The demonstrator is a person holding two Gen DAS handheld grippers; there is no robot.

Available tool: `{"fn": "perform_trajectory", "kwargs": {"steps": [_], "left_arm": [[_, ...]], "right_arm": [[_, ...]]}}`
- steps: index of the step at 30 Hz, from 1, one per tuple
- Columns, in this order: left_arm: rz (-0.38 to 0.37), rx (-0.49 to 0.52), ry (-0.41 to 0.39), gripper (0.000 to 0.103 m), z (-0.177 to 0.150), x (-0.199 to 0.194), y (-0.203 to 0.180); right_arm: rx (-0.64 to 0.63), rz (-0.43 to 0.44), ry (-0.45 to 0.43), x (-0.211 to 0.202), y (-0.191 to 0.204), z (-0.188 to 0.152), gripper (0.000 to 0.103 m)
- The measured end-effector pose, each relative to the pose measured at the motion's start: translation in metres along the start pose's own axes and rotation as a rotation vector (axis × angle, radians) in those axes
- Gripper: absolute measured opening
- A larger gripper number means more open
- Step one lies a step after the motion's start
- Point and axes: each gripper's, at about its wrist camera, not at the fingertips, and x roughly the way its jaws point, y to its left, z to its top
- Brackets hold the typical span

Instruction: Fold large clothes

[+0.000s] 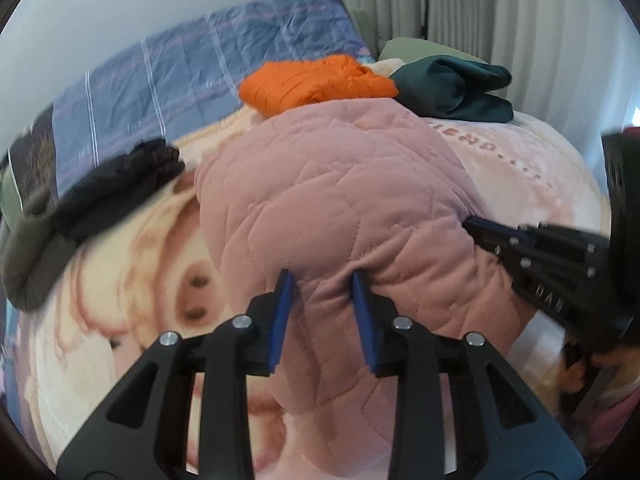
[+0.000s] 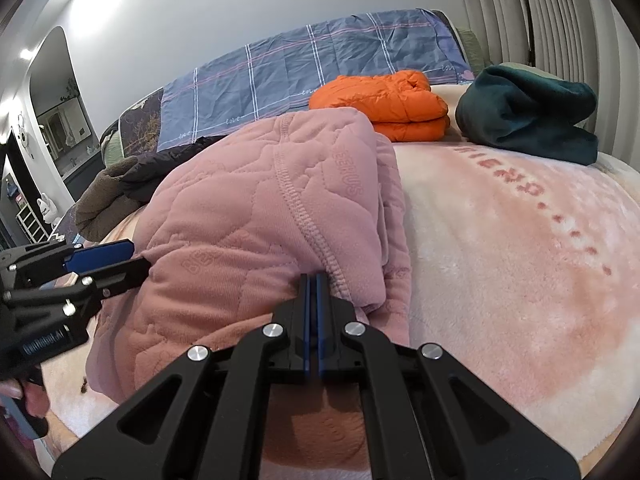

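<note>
A: What's the garment like?

B: A pink quilted garment, thick and soft, stitched in wavy, irregular lines. A ribbed seam runs down its middle, and raised tone-on-tone lettering sits beside that seam. It's bunched into a rounded heap, with a folded edge hanging on its right side.

A: Where is it?

B: On a bed, lying on a pale pink plush blanket with a red dotted print. In the left wrist view the blanket also shows a big cartoon face beside the heap.

A: And the tongs?

B: The right gripper has its jaws pressed together on the near hem, just below the ribbed seam. The left gripper has its jaws partly apart, with a hump of the fabric pushed up between the blue pads. The fabric touches both pads, but whether they really pinch it I can't tell.

A: Do the two meet?

B: No. They're on the same near edge, the left one further left, near each other but apart.

A: Anything else on the bed?

B: A folded orange jacket and a dark green bundle behind the heap, dark brown clothes to its left, and a blue checked quilt along the wall.
</note>
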Motion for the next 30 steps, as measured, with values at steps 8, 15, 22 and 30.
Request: {"fn": "perform_trajectory", "kwargs": {"steps": [8,15,22,30], "left_arm": [[-0.031,-0.084,0.066,0.030,0.015,-0.004,0.005],[-0.025,-0.013,-0.003,0.029,0.027,-0.037,-0.018],[0.044,0.069,-0.112,0.041,0.035,-0.073,-0.038],[0.060,0.089,-0.126,0.044,0.039,-0.077,-0.040]], "right_arm": [[-0.001,0.000,0.000,0.000,0.001,0.000,0.001],[0.000,-0.002,0.000,-0.001,0.002,0.000,0.001],[-0.008,-0.010,-0.002,0.000,0.002,0.000,0.001],[-0.009,-0.010,-0.002,0.000,0.003,0.000,0.001]]}}
